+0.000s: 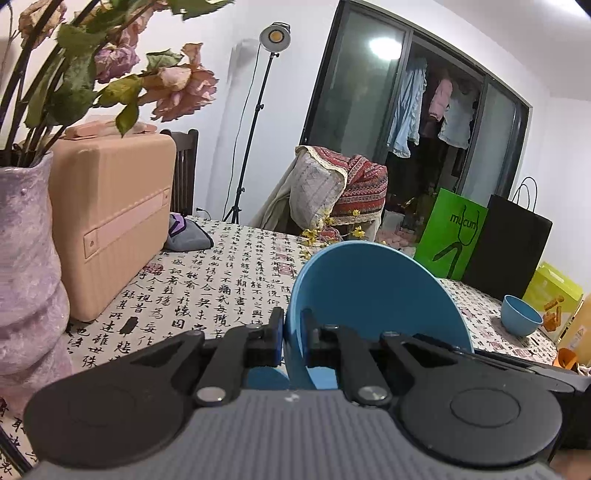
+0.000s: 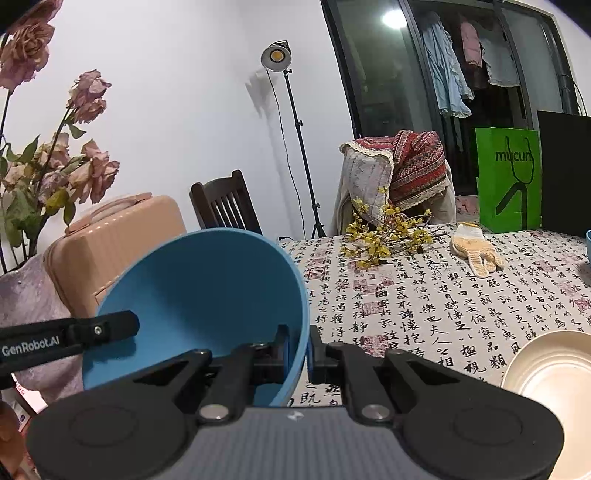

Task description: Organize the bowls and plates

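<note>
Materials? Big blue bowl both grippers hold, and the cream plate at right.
Big blue bowl: likely matte plastic or melamine; thin wall, even colour, no glare. Cream plate: glossier, with soft highlights and concentric rings; glazed ceramic or melamine, can't tell which.

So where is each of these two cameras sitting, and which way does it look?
Left wrist view: sits on the left tool, looking forward along its fingers over the table; the tool is clamped on the left rim of the big blue bowl.
Right wrist view: sits on the right tool, facing the same way; it grips the bowl's right rim, and the left tool's finger shows at the far side.
Shared: the bowl, pink suitcase, lamp stand, green bag.
</note>
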Tool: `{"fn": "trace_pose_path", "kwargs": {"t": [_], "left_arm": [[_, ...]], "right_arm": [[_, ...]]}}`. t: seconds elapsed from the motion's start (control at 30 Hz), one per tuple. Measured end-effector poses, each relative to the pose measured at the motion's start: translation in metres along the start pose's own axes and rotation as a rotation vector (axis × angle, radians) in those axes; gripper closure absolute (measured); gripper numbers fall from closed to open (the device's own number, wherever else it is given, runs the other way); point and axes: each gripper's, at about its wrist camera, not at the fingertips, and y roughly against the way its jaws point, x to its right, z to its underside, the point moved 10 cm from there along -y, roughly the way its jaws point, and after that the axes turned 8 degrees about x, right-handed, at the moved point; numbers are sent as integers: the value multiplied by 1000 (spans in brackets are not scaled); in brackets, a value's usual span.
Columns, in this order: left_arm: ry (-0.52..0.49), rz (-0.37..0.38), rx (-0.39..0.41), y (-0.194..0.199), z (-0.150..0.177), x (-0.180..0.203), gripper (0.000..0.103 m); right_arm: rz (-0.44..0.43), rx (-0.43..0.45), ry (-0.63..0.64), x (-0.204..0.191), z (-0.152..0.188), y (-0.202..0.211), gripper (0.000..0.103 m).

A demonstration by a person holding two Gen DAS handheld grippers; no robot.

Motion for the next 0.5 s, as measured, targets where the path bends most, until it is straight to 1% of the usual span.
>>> {"fn": "trace_pose_path", "kwargs": {"t": [0.5], "left_arm": [[42,-10,5,7,-5,-29,94]], "right_arm": [[-23,-16,10,-29,9,-5,93]]}}
